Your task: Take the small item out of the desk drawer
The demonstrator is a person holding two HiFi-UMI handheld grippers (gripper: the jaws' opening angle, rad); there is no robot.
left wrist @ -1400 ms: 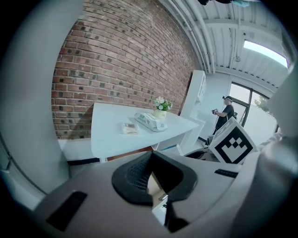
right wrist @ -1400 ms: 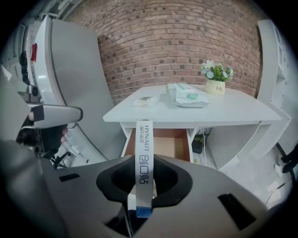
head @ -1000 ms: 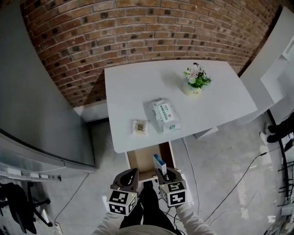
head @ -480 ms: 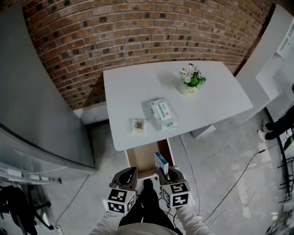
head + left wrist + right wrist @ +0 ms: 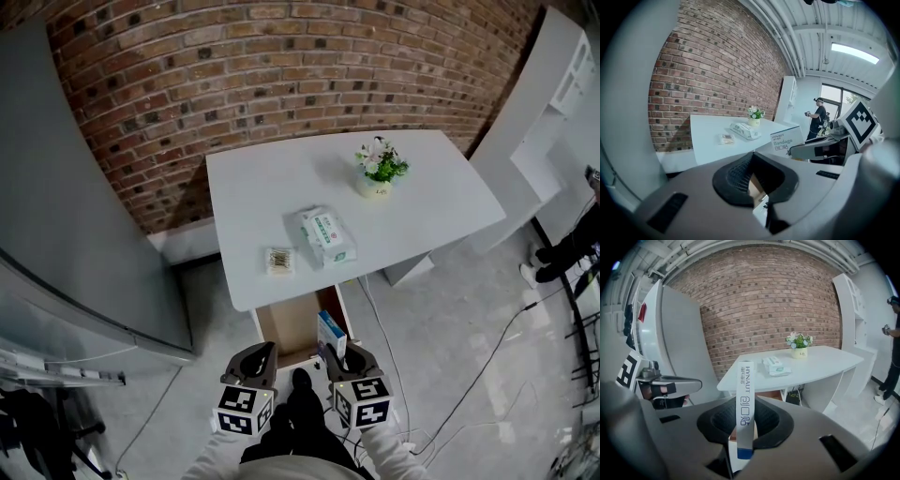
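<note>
White box (image 5: 330, 335): pinching it narrowly in right gripper (image 5: 339, 352) jaws, risking a drop into drawer (image 5: 286, 328); pressing left gripper (image 5: 262, 351) jaws together.

Across the top of the frame the brick wall (image 5: 281, 75) is rough and matt. The table (image 5: 441, 216) is smooth white with a faint sheen; the drawer (image 5: 284, 328) under it looks like bare wood inside. The box (image 5: 330, 334) is printed card (slightly glossy), the wipes (image 5: 327, 236) sit in shiny plastic film, and the floor (image 5: 450, 328) is polished grey.
</note>
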